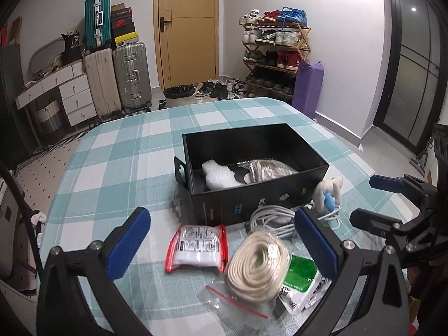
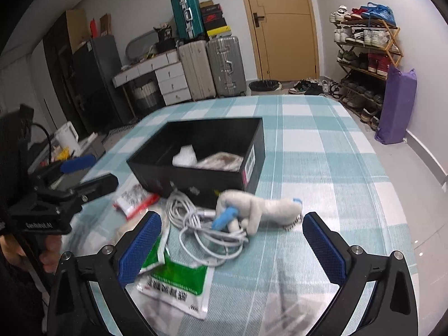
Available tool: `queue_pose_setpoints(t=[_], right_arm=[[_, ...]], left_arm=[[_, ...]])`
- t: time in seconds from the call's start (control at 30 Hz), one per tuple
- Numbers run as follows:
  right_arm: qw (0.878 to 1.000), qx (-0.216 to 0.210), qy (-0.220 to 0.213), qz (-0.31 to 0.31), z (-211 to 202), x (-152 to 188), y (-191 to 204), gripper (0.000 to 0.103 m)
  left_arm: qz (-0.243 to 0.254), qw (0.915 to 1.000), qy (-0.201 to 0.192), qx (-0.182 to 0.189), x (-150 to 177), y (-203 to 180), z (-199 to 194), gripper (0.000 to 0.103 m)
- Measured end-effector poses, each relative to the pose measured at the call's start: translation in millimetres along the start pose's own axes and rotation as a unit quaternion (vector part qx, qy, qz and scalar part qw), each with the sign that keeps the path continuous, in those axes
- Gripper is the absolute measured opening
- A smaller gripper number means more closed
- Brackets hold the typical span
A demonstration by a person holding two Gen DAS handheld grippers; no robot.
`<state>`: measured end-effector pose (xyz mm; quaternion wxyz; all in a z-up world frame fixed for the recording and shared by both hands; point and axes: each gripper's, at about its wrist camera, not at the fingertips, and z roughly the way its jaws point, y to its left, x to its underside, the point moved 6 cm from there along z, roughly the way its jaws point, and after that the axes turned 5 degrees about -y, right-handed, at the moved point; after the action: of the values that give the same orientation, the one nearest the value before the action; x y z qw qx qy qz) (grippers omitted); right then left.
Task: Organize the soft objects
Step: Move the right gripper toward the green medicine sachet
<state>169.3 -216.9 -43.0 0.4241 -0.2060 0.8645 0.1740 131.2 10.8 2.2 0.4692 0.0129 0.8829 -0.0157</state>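
Observation:
A black box (image 1: 280, 190) (image 2: 196, 180) stands on the checked tablecloth, holding white foam (image 1: 219, 176) and a bagged cord (image 1: 268, 169). In front of it lie a red-edged white packet (image 1: 197, 247), a bagged coil of cream rope (image 1: 256, 266), a green-and-white pouch (image 1: 301, 282) (image 2: 175, 281), a grey cable bundle (image 1: 273, 219) (image 2: 204, 229) and a white plush toy with a blue part (image 1: 327, 193) (image 2: 260, 208). My left gripper (image 1: 221, 243) is open over the packet and rope. My right gripper (image 2: 232, 247) is open, just short of the cable and the plush toy.
The table (image 1: 117, 151) ends at a rounded far edge. Beyond it are suitcases (image 1: 117, 81), a drawer unit (image 1: 72, 95), a bin (image 1: 179, 95), a shoe rack (image 1: 274, 50), a purple bag (image 1: 308, 84) and a yellow door (image 1: 186, 28).

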Motion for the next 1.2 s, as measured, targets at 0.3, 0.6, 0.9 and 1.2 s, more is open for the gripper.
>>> queue_pose_setpoints(t=[0.3,0.6,0.9,1.2], right_arm=[[0.999,-0.003,0.038,-0.020,9.3,16.3,9.8,0.103],[0.996,-0.016,0.073,-0.049,18.8,31.0,25.4,0.103],[0.992,-0.021,0.104,-0.068,29.4,43.9,37.0,0.102],[0.990,-0.027,0.114,-0.082,31.0,48.4,42.4,0.102]], left_arm=[[0.000,0.9999,0.012,0.003,15.6,-3.1,-3.8,0.103],[-0.004,0.9995,0.033,0.001,38.4,-0.4,0.1,0.103],[-0.015,0.9989,0.044,0.004,51.7,4.3,3.4,0.103],[-0.020,0.9985,0.051,0.006,57.1,6.4,6.5,0.103]])
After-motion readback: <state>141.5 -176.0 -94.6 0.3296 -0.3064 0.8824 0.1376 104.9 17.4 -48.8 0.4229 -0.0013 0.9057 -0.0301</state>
